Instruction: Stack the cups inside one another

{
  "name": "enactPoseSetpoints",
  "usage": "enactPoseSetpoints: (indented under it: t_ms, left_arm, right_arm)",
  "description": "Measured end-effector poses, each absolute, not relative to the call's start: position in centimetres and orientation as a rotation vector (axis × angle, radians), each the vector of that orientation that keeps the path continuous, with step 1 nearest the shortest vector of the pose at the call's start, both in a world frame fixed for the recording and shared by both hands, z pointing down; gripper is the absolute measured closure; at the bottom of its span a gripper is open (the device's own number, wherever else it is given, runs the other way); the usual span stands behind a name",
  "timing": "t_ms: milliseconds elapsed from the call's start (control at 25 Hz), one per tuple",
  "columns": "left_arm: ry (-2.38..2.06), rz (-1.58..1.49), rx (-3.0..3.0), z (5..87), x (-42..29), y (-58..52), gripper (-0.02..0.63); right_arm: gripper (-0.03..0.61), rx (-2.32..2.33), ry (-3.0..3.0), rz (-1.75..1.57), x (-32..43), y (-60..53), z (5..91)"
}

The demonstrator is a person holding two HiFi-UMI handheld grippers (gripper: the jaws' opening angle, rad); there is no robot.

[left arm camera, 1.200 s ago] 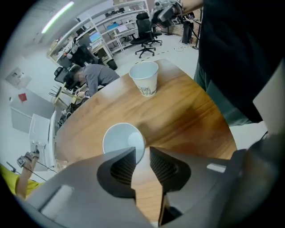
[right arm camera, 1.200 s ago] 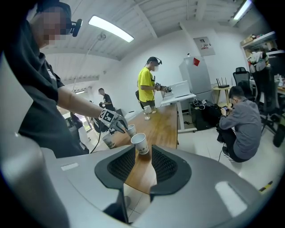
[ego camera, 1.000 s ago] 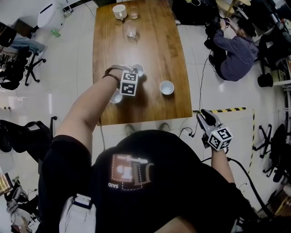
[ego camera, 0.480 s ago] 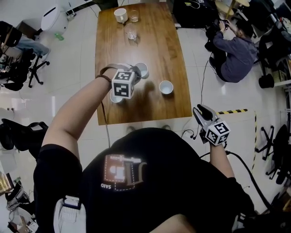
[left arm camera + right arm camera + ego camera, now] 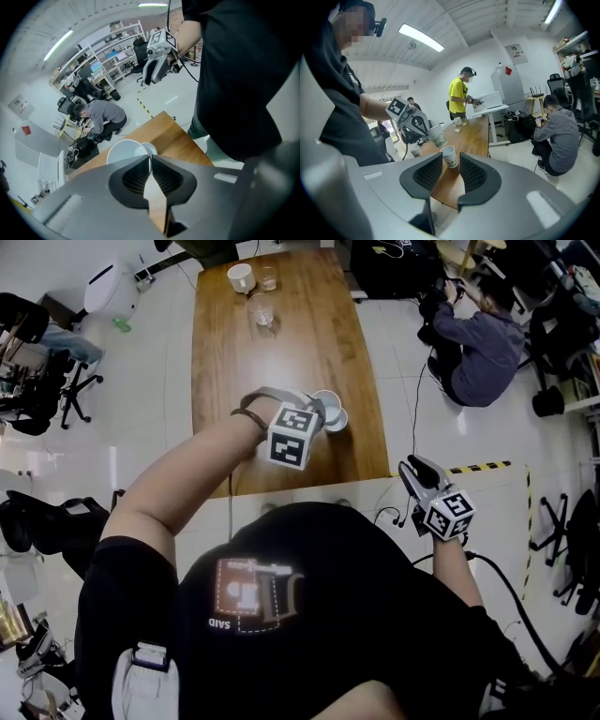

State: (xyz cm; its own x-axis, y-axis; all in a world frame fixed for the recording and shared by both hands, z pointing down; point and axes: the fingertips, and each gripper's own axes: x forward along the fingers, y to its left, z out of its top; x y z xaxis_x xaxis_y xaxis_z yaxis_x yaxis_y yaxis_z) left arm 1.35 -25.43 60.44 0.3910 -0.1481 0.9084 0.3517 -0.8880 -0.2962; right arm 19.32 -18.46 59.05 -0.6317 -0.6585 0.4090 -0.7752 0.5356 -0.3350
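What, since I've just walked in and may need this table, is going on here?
A person with a gripper in each hand is stacking paper cups on the wooden table. The left gripper is shut on the rim of a tilted paper cup, held in the air close to a standing paper cup; they are not yet nested. The right gripper hangs off the table's corner, jaws apart and empty. A third cup waits on the table.

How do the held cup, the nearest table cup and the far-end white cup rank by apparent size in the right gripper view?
Tied largest: held cup and nearest table cup, which look alike.
Smallest: far-end white cup, though it sits farthest from the camera.
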Motion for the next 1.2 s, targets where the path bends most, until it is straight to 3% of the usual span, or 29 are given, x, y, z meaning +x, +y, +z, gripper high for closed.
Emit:
enactPoseSetpoints:
  t_ms: [280,400,640,880,1080,1200]
  left_arm:
    - [-0.18,-1.594,-2.15,64.5,3.0,-26.1,0.586]
    - [-0.117,-1.596,-2.175,65.7,3.4,-26.5,0.505]
    - [0.336,-1.192,-2.5,53.9,2.2,-27.2,0.485]
    - [1.144,-0.576,-2.882,44.8,-12.1,-26.0,0.567]
    - [1.784,0.056,-2.957,45.9,-25.2,-22.5,0.603]
    - [2.021,0.184,-2.889,49.0,-29.6,-19.9,0.609]
  right_arm:
    - [0.449,1.262,-2.5,0.759,21.5,-16.7,59.6]
    - [0.449,1.262,-2.495,0.762,21.7,-16.3,59.7]
    - [0.449,1.223,-2.563,0.716,20.0,-18.2,57.4]
    - [0.451,1.081,-2.706,0.564,14.8,-22.7,52.7]
    - [0.46,0.947,-2.774,0.47,9.4,-25.3,50.5]
    - [0.475,0.885,-2.783,0.451,7.2,-26.0,50.5]
